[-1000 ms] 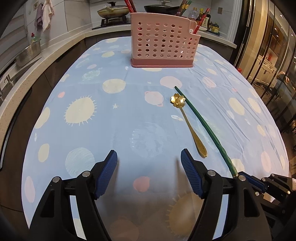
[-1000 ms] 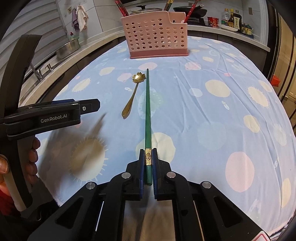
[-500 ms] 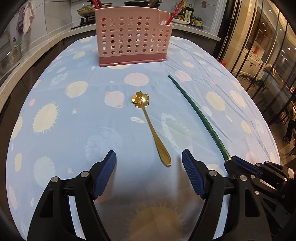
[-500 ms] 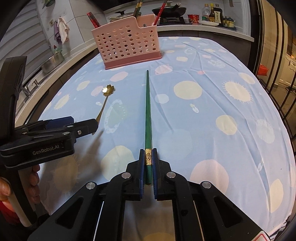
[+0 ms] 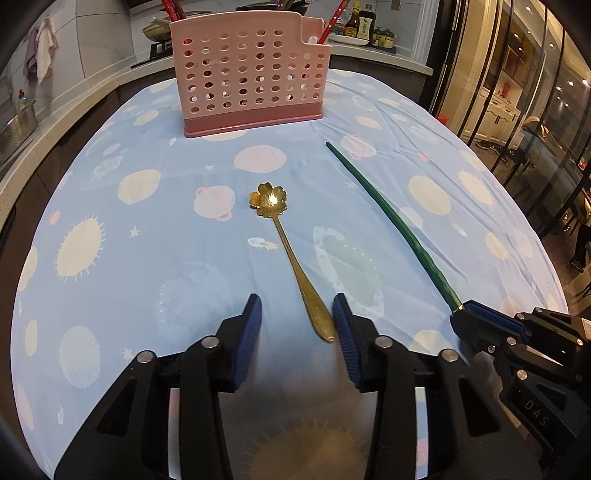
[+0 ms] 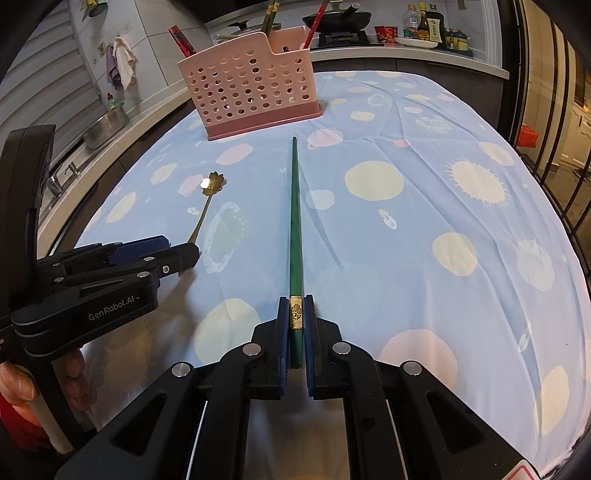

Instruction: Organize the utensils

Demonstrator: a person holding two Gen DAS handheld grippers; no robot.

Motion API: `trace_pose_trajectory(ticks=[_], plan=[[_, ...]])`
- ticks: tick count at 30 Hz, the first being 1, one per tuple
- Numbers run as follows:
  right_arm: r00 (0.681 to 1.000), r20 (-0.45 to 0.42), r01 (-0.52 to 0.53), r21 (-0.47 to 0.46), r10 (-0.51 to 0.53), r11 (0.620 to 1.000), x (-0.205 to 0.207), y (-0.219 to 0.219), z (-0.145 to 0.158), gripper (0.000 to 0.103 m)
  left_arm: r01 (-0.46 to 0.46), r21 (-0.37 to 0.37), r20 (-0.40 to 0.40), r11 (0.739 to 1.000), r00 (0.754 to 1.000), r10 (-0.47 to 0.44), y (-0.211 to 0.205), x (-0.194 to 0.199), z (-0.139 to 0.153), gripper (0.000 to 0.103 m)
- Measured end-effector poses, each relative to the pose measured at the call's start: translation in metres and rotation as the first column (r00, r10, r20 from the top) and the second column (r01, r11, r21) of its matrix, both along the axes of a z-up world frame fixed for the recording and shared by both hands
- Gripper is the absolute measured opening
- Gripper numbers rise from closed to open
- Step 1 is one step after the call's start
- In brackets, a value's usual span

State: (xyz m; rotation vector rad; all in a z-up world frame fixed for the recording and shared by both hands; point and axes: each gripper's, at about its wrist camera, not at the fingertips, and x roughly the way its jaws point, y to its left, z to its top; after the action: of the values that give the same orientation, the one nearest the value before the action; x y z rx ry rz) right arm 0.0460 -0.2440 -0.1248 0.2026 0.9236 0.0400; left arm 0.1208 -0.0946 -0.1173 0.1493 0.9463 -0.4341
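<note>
A gold spoon (image 5: 284, 240) with a flower-shaped bowl lies on the blue tablecloth (image 5: 147, 258), handle toward me. My left gripper (image 5: 297, 314) straddles the handle's end and its jaws are closing; the handle lies close to the right pad (image 5: 343, 325), while the left pad stands clear of it. My right gripper (image 6: 295, 314) is shut on the gold-banded end of a green chopstick (image 6: 295, 221), which points at the pink perforated utensil basket (image 6: 251, 85). From the right wrist view the spoon (image 6: 212, 182) and left gripper (image 6: 177, 251) are at the left.
The basket (image 5: 251, 74) stands at the table's far end with red chopsticks (image 5: 332, 22) sticking out. A counter with pans and bottles (image 6: 424, 26) runs behind it, a sink (image 6: 107, 125) lies left, and glass doors (image 5: 535, 92) are at the right.
My left gripper slid right until the spoon handle lay between its fingers, then its jaws narrowed around the handle. The right gripper keeps its hold on the green chopstick.
</note>
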Motion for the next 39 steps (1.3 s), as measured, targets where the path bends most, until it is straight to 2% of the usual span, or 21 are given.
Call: trace_pose_trajectory(ticks=[3,12,20,28,33,39], plan=[[1.000,0.000,0.000,0.000,0.000,1.000,0.001,0.000,0.000,0.007,0.013,-0.023,-0.015,1.000,1.000,-0.013,0.002,0.001,0.000,0.013],[1.000,-0.001,0.005,0.021,-0.005,1.000,-0.001,-0.002,0.002,0.007,0.017,-0.057,-0.042,0.998,0.999,-0.020,0.007,-0.006,0.003,0.010],[0.999,0.041,0.006,0.020,-0.006,1.000,-0.005,-0.003,0.021,0.007,0.000,-0.085,-0.007,0.996,1.000,0.000,0.019,-0.013,0.023,0.010],[0.989,0.148,0.010,0.020,-0.013,1.000,-0.005,-0.008,0.063,0.007,-0.003,-0.127,0.064,0.992,0.998,0.012,0.028,-0.015,0.058,0.009],[0.975,0.224,0.008,0.037,-0.016,0.999,0.002,-0.013,0.092,0.007,0.002,-0.152,0.107,0.988,0.994,0.015,0.028,-0.008,0.080,0.002],[0.954,0.297,0.009,0.060,-0.026,0.998,0.012,-0.021,0.121,0.007,0.011,-0.150,0.168,0.989,0.986,0.014,0.025,0.003,0.101,0.001]])
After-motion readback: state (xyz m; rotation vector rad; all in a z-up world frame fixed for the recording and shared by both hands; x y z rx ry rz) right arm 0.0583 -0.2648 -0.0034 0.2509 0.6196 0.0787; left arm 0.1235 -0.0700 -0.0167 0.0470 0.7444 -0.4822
